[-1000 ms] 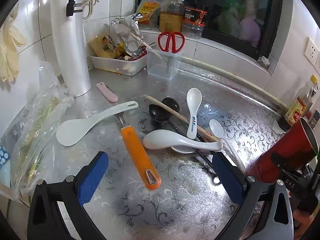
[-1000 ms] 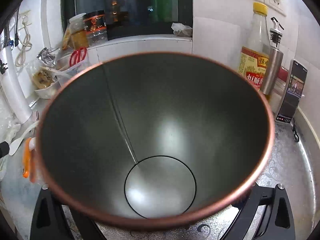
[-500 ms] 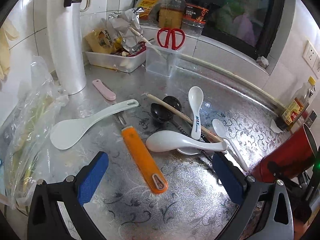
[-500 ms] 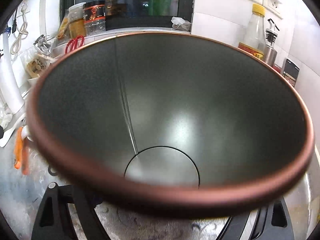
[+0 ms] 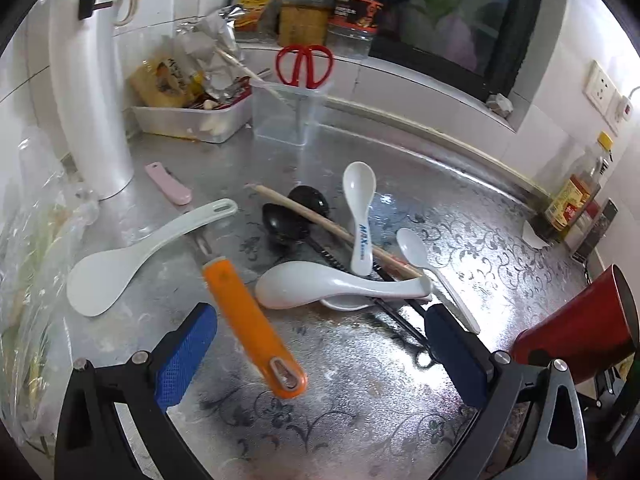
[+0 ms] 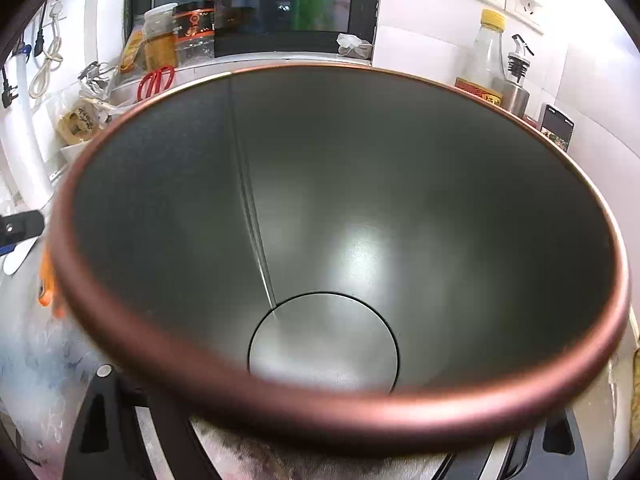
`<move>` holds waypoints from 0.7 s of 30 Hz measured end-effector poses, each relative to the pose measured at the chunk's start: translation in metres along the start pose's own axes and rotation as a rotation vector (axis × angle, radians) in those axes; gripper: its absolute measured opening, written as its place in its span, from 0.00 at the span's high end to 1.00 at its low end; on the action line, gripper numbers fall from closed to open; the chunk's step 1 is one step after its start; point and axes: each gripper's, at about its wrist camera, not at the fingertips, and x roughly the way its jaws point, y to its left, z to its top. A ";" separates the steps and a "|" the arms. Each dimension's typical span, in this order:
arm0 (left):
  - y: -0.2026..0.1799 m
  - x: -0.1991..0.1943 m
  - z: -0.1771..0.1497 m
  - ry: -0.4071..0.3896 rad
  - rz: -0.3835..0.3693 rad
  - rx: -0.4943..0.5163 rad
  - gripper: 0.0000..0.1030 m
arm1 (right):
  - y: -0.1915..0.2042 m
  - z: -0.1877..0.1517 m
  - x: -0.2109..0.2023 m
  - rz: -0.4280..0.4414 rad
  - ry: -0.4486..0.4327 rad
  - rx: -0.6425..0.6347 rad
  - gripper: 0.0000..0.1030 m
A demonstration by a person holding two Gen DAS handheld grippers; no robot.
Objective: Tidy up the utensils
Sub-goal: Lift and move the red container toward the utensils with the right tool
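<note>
Several utensils lie in a heap on the patterned steel counter (image 5: 480, 248): a white rice paddle (image 5: 132, 256), an orange-handled tool (image 5: 252, 320), a big white ladle spoon (image 5: 336, 284), a printed white soup spoon (image 5: 360, 216), a small white spoon (image 5: 432, 268), black spoons (image 5: 284, 224) and a chopstick (image 5: 320, 220). My left gripper (image 5: 318, 316) hangs open above them, the orange handle lying between its blue pads. A red cup (image 5: 576, 340) is held tilted at the right. Its empty grey inside (image 6: 344, 240) fills the right wrist view, with my right gripper (image 6: 328, 428) shut on it, pads hidden.
A clear box holding red scissors (image 5: 304, 66), a tray of packets (image 5: 192, 120) and a white pipe (image 5: 92, 80) stand at the back left. A plastic bag (image 5: 32, 260) lies at the left edge. A sauce bottle (image 5: 572, 204) and a phone (image 6: 556, 128) stand by the right wall.
The red cup has slid toward the right edge of the left wrist view, and its mouth now fills more of the right wrist view. The utensils lie as before.
</note>
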 end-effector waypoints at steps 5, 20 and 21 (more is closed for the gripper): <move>-0.004 0.003 0.002 0.005 -0.016 0.016 0.00 | -0.001 -0.007 -0.008 -0.011 0.005 0.004 0.11; -0.002 0.009 0.002 0.017 -0.024 0.009 0.00 | 0.005 -0.002 -0.036 -0.009 -0.066 0.000 0.06; -0.001 0.010 0.002 0.017 -0.023 0.006 0.00 | 0.006 0.000 -0.041 -0.014 -0.094 -0.004 0.02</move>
